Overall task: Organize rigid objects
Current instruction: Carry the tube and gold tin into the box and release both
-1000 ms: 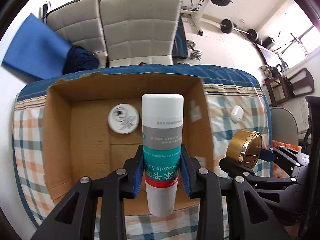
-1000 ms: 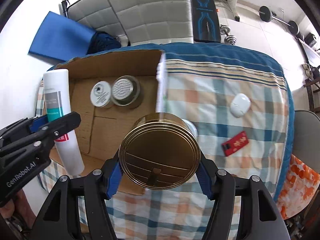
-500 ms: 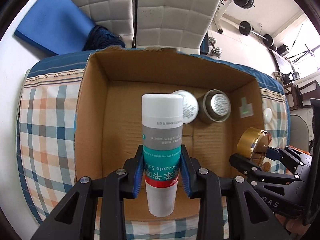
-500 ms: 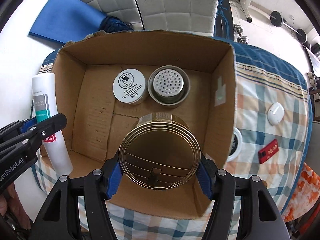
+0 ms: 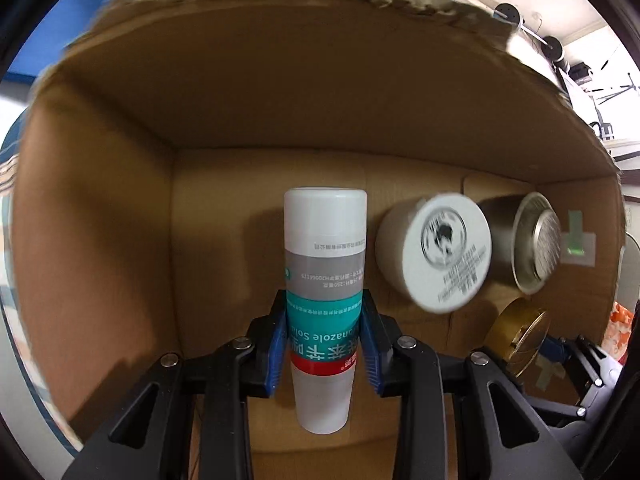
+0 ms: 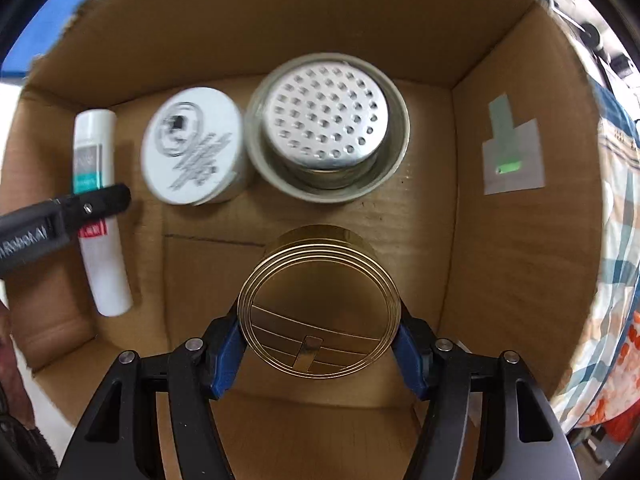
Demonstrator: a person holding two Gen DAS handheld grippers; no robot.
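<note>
Inside corrugated cardboard box (image 6: 500,280): left claw (image 5: 324,344) pinching smooth white cylindrical bottle (image 5: 324,256); right claw (image 6: 320,344) pinching round brass tin (image 6: 320,304).

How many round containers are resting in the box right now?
2: the white jar and the perforated metal tin, side by side at the back wall. The gold tin is in the right claw.

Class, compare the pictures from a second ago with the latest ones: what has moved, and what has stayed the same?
Both grippers moved forward and down into the cardboard box, carrying the white bottle and the gold tin inside. Both grips are unchanged. The white jar and metal strainer stayed at the back of the box.
</note>
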